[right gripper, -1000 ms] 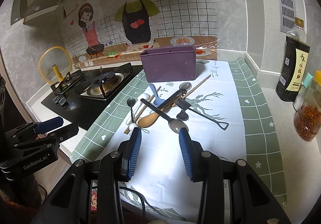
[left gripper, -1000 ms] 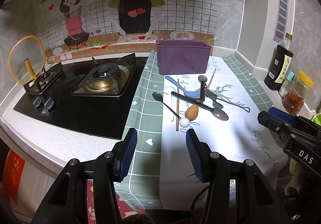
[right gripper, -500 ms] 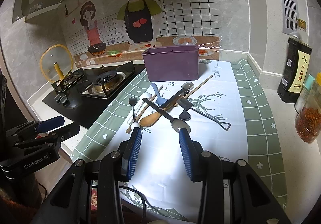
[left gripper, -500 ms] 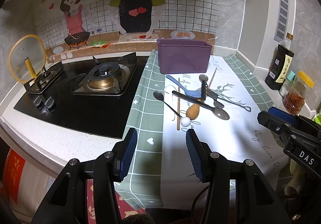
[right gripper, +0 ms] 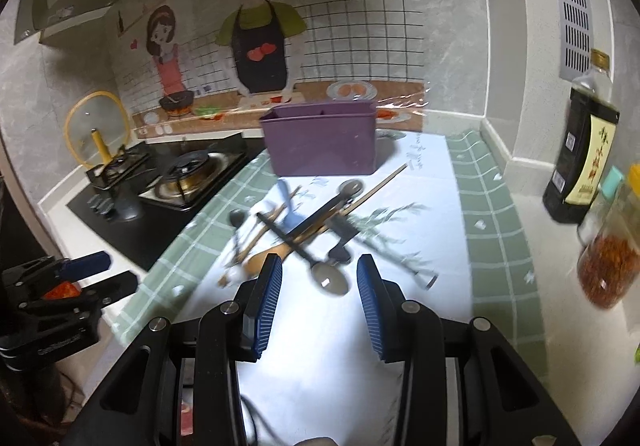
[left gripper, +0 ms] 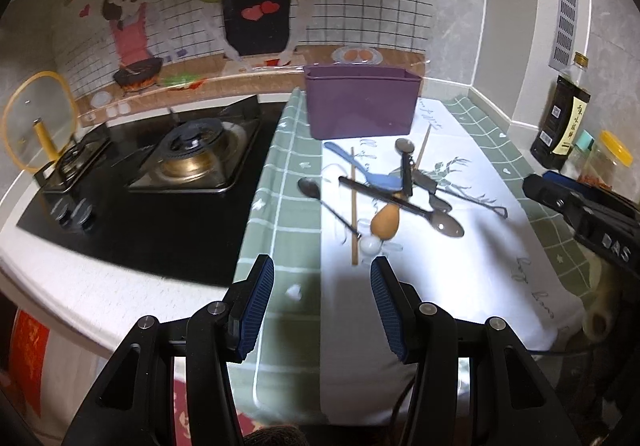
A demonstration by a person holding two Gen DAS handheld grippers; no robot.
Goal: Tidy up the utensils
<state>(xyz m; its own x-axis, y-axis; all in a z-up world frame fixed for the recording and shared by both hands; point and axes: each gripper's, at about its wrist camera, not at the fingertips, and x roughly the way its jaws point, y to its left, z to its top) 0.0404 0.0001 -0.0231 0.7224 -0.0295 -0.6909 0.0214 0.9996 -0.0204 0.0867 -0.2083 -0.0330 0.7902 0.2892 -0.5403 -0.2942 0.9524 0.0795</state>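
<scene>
Right wrist view: the grey metal spoon [right gripper: 329, 279] is seen lying on the tablecloth [right gripper: 492, 230] just ahead of the widely parted, empty right gripper [right gripper: 319, 306], its handle angled away up-left toward the purple bin [right gripper: 322, 144], while the left gripper [left gripper: 322, 310], also wide and empty, is held farther back.

Mixed utensils [left gripper: 394, 194] lie crisscrossed before the upright purple bin [left gripper: 362, 104].

A black gas stove [left gripper: 172, 182] sits left on the tabletop [left gripper: 52, 270] — a dark sauce bottle [right gripper: 582, 150] and chili jar [right gripper: 610, 266] stand right.
</scene>
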